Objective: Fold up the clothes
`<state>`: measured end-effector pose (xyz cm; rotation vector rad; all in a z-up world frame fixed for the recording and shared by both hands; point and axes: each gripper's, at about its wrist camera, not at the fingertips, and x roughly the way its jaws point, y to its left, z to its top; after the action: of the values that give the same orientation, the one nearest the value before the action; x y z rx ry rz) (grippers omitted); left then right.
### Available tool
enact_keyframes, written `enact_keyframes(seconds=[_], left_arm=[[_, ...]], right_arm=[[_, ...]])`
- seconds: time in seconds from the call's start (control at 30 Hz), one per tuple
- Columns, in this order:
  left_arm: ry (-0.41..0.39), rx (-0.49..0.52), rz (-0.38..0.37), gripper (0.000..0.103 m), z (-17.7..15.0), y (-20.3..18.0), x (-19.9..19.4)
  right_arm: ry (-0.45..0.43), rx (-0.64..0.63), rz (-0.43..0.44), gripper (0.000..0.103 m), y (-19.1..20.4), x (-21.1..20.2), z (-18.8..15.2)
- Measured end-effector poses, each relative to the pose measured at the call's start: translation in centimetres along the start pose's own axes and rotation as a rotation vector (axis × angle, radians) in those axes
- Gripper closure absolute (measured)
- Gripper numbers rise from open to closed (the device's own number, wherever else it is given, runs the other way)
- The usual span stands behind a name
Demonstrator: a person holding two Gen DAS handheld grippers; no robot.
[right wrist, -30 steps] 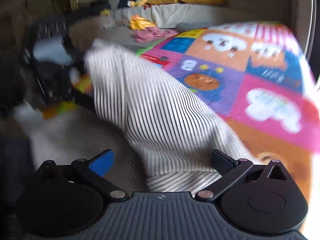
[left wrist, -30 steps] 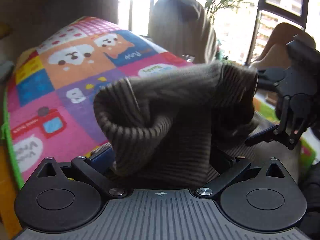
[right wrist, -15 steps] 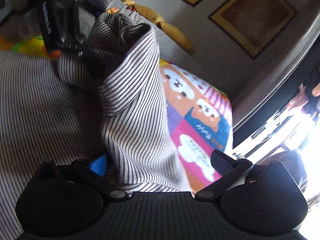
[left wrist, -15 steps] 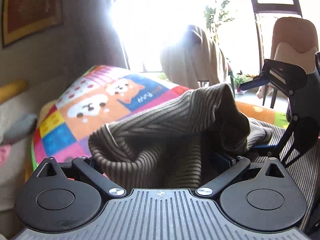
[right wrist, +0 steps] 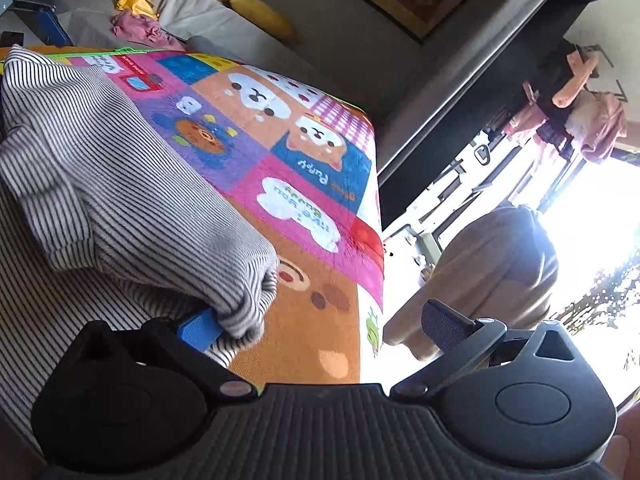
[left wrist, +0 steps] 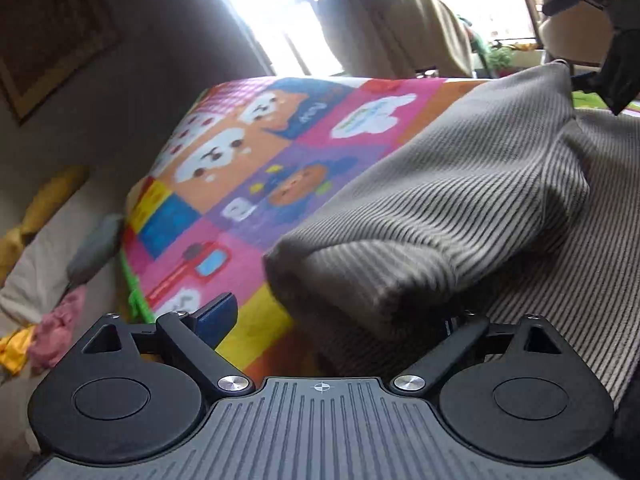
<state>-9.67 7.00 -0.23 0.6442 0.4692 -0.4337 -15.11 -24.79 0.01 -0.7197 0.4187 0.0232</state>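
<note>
Since half a second ago, both grippers have let go of the striped garment point(left wrist: 460, 216) and spread their fingers; the fold they held up between them has dropped onto the cloth below.

The largest thing in view is the cartoon play mat point(left wrist: 248, 168), a bright patchwork of puppies, clouds and coloured squares. The striped garment lies on the near part of this mat, a soft ribbed knit in grey and dark stripes, with one layer doubled over another in a rounded roll. Beyond the far edge of the mat stands a chair draped in beige cloth point(left wrist: 396, 20) against a glaring window. Off the mat's side edge lie a yellow cushion point(right wrist: 256, 14) and a pink crumpled cloth point(left wrist: 60, 328).

The left gripper point(left wrist: 340, 320) hangs open at the garment's near edge, the rolled fold resting against its right finger. The right gripper point(right wrist: 320, 324) is also spread wide; its blue left finger pad point(right wrist: 198, 328) touches the fold's end, gripping nothing.

The knit looks light, limp and stretchy, likely to sag and slide when lifted. A hem or corner, pinched through both layers, seems the surest hold.
</note>
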Motion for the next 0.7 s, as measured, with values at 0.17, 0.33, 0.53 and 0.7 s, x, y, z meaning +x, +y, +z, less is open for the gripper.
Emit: enact_keyframes(seconds=[0.17,0.33,0.53,0.7], left_arm=[[0.046,0.057,0.164,0.006,-1.2,2.2,-3.0],[0.008,-0.311,-0.074,0.004,-1.5,8.1,-5.8],[0.029,-0.823,-0.566,0.001,0.1,11.1,-0.2],[0.115,-0.846,-0.586,0.001,1.6,9.5,5.0]], right_arm=[[0.073,0.019,-0.032,0.000,-1.0,1.0,-2.0],[0.079,0.428,0.264,0.000,-6.7,0.6,-3.0],[0.100,0.956,0.766,0.000,-11.1,6.1,-1.4],[0.264,1.143,0.908,0.000,-10.0,13.9,0.2]])
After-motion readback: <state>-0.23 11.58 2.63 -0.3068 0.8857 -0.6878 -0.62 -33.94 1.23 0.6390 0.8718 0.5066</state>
